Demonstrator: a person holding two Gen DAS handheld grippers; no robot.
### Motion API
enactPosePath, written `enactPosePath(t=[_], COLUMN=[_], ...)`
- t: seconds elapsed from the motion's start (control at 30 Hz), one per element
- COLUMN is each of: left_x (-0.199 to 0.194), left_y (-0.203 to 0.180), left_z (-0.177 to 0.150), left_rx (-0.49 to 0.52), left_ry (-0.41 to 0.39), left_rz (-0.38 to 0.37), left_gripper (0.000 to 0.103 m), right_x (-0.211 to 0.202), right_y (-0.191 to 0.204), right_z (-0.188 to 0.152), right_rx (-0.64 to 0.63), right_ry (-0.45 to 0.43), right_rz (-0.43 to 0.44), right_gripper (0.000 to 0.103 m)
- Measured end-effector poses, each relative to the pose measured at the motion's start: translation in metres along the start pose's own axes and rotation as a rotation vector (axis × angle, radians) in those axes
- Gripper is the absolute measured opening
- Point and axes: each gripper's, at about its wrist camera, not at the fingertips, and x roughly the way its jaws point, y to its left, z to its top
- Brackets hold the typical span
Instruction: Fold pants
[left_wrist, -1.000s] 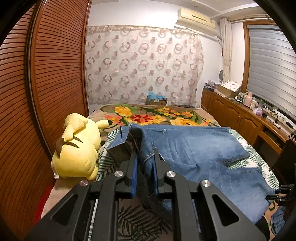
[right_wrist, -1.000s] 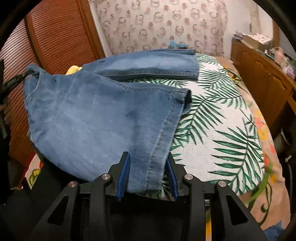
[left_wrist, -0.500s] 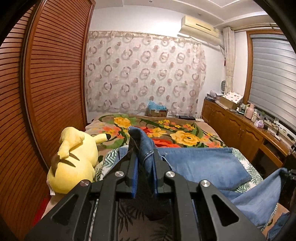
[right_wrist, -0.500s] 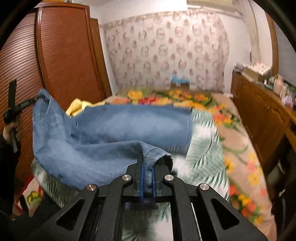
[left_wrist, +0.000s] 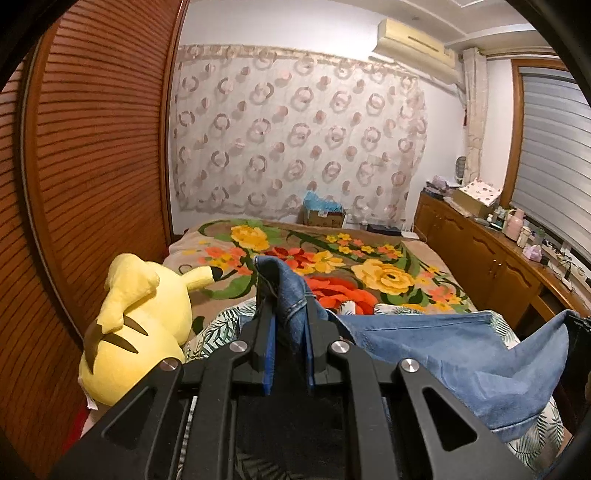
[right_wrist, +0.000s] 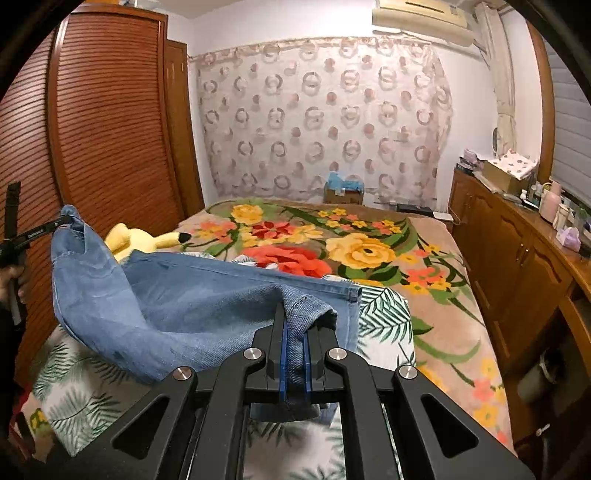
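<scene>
left tool (left_wrist: 286, 325) clamped on blue denim pants (right_wrist: 177, 306) corner | right tool (right_wrist: 294, 338) clamped on hem | long axis spans between tools; far leg on bed (right_wrist: 424, 266) ahead

Wrist views facing bed (left_wrist: 388, 258), shared curtain (right_wrist: 325, 122)

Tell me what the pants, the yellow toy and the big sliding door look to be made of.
Pants: blue denim, faded, stitched hems. Yellow toy: soft plush, matte and fuzzy. Sliding door: apparently wood, reddish-brown, slatted with a slight sheen.
</scene>
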Motion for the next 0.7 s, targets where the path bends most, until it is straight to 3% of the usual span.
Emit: enactPosePath(t=[0.27, 0.53, 0.63, 0.7], left_x=[0.055, 0.084, 0.082, 0.081], left_y=[0.005, 0.009, 0.011, 0.011], left_z=[0.005, -0.004, -0.006, -0.007], left_rx=[-0.002, -0.015, -0.018, -0.013], left_ry=[0.058, 0.111, 0.113, 0.11], left_rz=[0.024, 0.023, 0.022, 0.026], left_gripper=[0.014, 0.015, 0.019, 0.028], right_x=[0.047, 0.081, 0.08, 0.084], right_y=[-0.005, 0.003, 0.006, 0.005], right_z=[0.026, 0.021, 0.021, 0.03], right_rx=[-0.007, -0.015, -0.013, -0.006], right_ry=[0.079, 0.178, 0.183, 0.184], right_rz=[-0.015, -0.036, -0.039, -0.038], right_gripper=[0.006, 0.006, 0.006, 0.006])
